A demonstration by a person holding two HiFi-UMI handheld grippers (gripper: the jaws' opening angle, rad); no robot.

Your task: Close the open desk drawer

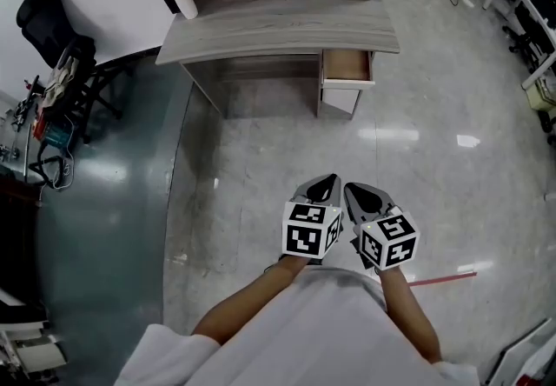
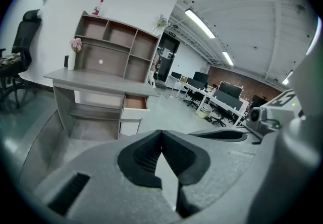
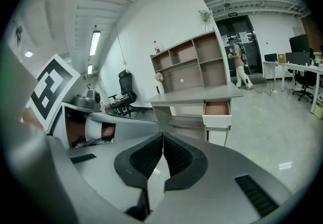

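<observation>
White-fronted brown wooden drawer (image 1: pixel 347 67) open under grey wood-grain surface (image 1: pixel 278 32).
It juts lengthwise toward the closed, empty left hand-held gripper (image 1: pixel 333 179) and right hand-held gripper (image 1: pixel 349 189), well apart.

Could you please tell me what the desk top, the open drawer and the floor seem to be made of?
Desk top: likely grey wood-grain laminate, matte; streaked grain shows. Drawer: brown wood-look inside, smooth white front. Floor: probably polished pale stone or tile; it mirrors ceiling lights.
</observation>
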